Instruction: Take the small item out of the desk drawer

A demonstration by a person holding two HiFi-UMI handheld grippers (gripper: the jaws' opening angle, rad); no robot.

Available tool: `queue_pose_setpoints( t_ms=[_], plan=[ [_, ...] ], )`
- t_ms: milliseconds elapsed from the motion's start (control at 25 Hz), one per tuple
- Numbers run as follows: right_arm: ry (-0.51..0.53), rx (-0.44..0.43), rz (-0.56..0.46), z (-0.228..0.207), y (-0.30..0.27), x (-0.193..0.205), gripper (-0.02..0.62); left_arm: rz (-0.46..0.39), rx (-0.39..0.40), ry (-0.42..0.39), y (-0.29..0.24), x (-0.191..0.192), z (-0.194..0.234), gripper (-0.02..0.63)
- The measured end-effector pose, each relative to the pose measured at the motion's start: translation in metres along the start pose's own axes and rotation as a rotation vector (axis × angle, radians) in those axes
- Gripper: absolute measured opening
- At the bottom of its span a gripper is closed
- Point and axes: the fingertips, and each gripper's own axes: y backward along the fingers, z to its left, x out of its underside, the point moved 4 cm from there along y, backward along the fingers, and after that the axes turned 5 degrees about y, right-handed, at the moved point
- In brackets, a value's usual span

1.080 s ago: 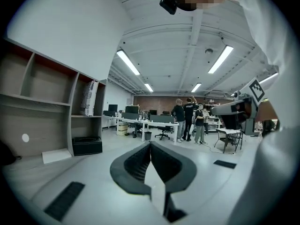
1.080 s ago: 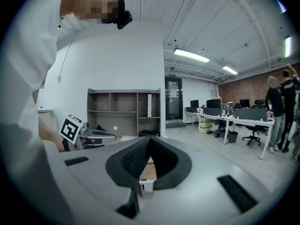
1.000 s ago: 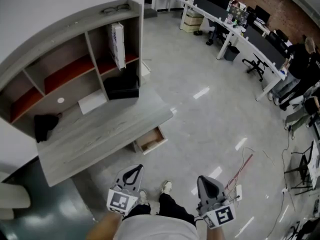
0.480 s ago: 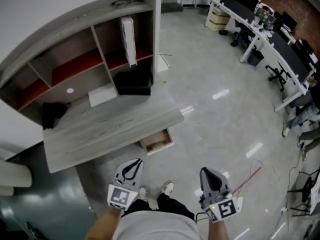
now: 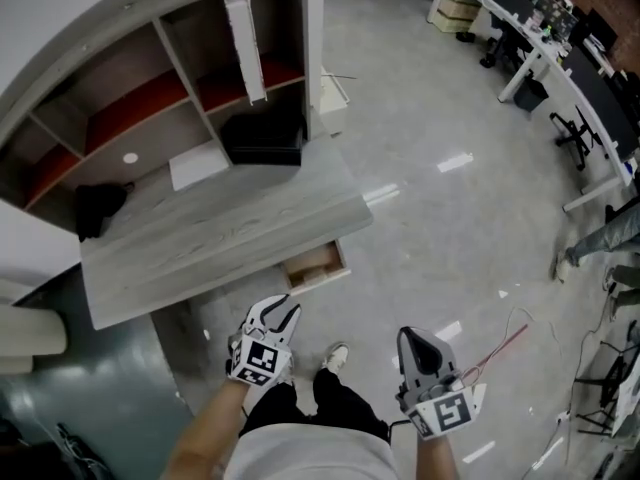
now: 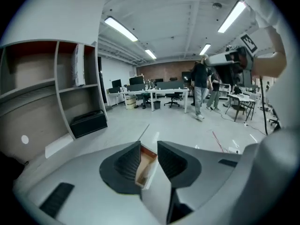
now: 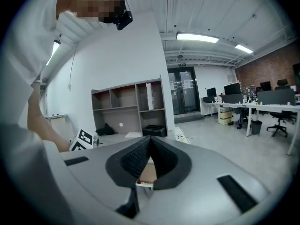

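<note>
Drawer (image 5: 315,265) stood open under the desk's (image 5: 220,238) front edge, near its right corner; item inside too small to tell. We aimed left gripper (image 5: 278,313) at it for the reach, fingers just opening, narrow, empty. Right gripper (image 5: 412,340) fingers closed, empty.

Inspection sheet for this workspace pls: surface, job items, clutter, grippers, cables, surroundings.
Surface: grey wood desk with a shelf hutch on it.
Job's things: drawer under the desk stands open; small item inside cannot be made out.
Clutter: black box, white sheet, dark bundle at the desk's back.
Grippers: left gripper jaws apart, just been opening, nothing between them; right gripper jaws together, empty.
Cables: red cable on the floor near the right gripper.
Surroundings: long office desks; a person's legs at the right edge.
</note>
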Motion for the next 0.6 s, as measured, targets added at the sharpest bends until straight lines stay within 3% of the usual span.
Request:
queue_pose_setpoints(
  t_ms=[600],
  plan=[
    [-0.033,0.014,0.095,-0.03,0.008,0.051,0.021,0.453,0.172,-0.292,-0.136,0.108,-0.018,0.229]
  ],
)
